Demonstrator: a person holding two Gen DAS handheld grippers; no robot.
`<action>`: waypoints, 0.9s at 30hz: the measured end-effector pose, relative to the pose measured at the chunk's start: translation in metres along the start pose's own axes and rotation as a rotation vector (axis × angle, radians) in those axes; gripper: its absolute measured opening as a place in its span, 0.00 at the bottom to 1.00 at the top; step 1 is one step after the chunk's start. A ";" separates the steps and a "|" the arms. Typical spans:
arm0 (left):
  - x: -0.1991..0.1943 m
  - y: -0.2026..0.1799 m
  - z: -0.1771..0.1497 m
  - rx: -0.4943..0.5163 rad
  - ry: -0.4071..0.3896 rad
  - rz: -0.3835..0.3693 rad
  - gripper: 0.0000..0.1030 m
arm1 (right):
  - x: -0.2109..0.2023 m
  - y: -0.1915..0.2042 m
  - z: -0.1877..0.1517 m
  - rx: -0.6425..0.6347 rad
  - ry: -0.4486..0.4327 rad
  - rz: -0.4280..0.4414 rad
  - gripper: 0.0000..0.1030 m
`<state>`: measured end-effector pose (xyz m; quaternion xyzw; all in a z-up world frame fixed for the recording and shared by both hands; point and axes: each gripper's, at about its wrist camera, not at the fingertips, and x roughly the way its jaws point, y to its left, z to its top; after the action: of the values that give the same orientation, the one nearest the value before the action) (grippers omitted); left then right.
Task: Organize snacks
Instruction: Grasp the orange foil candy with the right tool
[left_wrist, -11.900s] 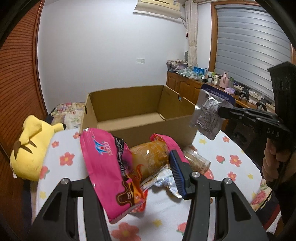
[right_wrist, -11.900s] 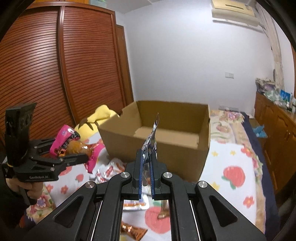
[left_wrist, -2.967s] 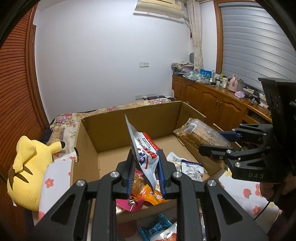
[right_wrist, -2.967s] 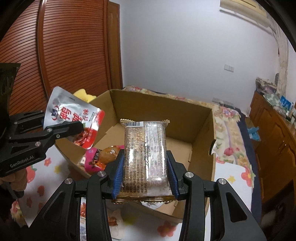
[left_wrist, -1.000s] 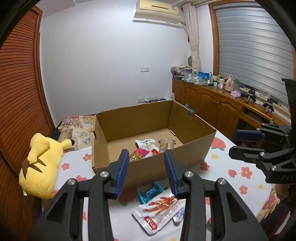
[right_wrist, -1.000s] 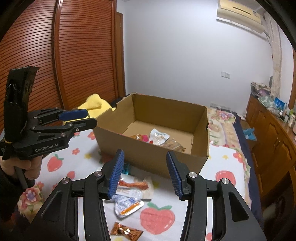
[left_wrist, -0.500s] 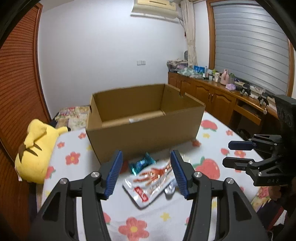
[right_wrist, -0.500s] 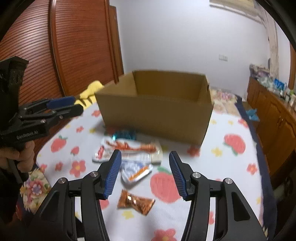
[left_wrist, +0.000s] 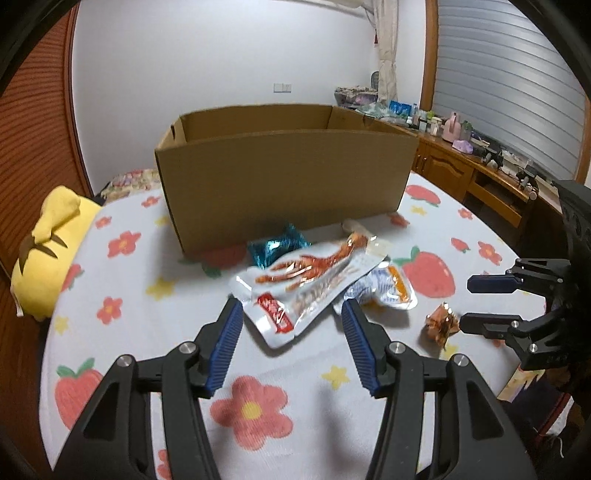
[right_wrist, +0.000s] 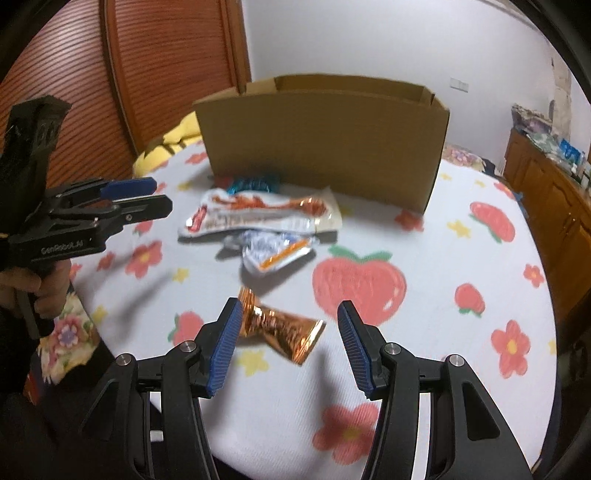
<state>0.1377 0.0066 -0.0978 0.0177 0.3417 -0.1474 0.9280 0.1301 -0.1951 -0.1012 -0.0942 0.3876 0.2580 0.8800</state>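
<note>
Before box (left_wrist: 284, 173), we hold left claw (left_wrist: 291, 347) wide over white pouch (left_wrist: 306, 284), right claw (right_wrist: 288, 343) wide over orange wrapper (right_wrist: 280, 326), both empty, ready for pickup.

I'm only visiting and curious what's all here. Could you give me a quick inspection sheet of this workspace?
Surface: flower-and-strawberry cloth on a table.
Job's things: cardboard box; in front of it a long white packet, teal wrapper, blue-white packet, orange wrapper.
Clutter: yellow plush toy.
Grippers: left gripper and right gripper, jaws open, holding nothing.
Cables: nothing seen.
Surroundings: wooden cabinets, slatted doors.
</note>
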 end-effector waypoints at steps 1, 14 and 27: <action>0.001 0.000 -0.001 -0.002 0.004 -0.002 0.54 | 0.001 0.001 -0.002 -0.009 0.007 -0.004 0.53; 0.020 0.001 0.007 0.045 0.035 -0.010 0.54 | 0.025 0.011 0.000 -0.083 0.046 -0.022 0.55; 0.050 -0.008 0.031 0.125 0.080 -0.080 0.56 | 0.030 0.011 -0.001 -0.088 0.033 -0.006 0.25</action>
<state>0.1907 -0.0185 -0.1052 0.0678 0.3692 -0.2048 0.9040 0.1407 -0.1752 -0.1233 -0.1383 0.3902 0.2703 0.8692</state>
